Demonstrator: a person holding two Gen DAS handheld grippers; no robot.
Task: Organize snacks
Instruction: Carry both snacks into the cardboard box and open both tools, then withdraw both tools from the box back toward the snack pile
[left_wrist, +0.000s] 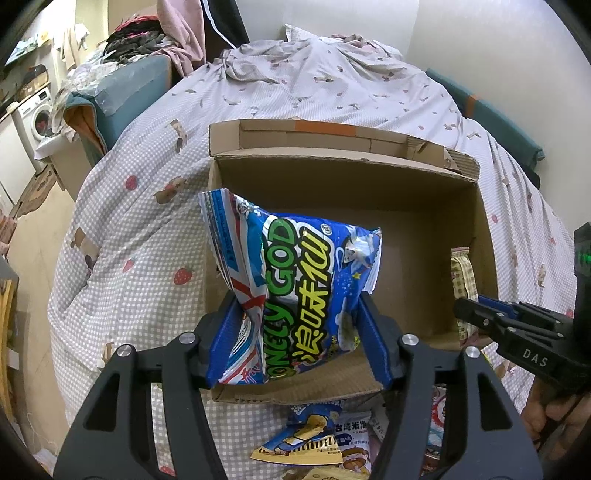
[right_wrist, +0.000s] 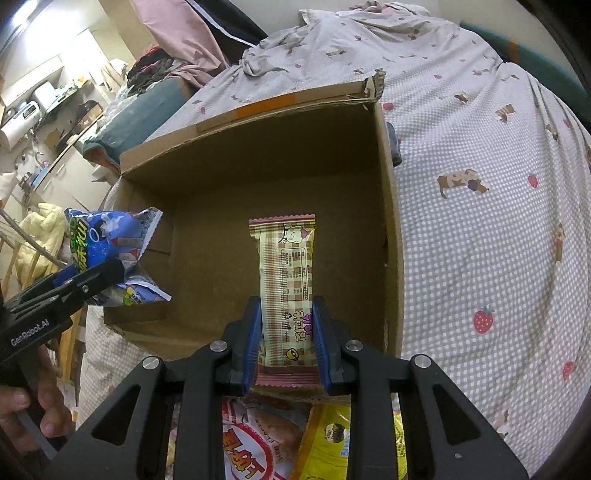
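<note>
An open cardboard box (left_wrist: 369, 184) stands on the bed; it also shows in the right wrist view (right_wrist: 258, 155). My left gripper (left_wrist: 299, 306) is shut on a blue "Lonely God" snack bag (left_wrist: 295, 273) and holds it over the box's near left part; that bag also shows in the right wrist view (right_wrist: 110, 254). My right gripper (right_wrist: 286, 314) is shut on a plaid beige snack bar (right_wrist: 286, 273) held over the box's near right side; the bar also shows in the left wrist view (left_wrist: 461, 280). The box floor looks bare.
Several loose snack packets lie on the checked bedspread (left_wrist: 140, 240) in front of the box: a blue one (left_wrist: 306, 439), a red-and-white one (right_wrist: 255, 443), a yellow one (right_wrist: 332, 439). A rumpled quilt (left_wrist: 314, 62) lies behind the box. Bed edge and floor are at left.
</note>
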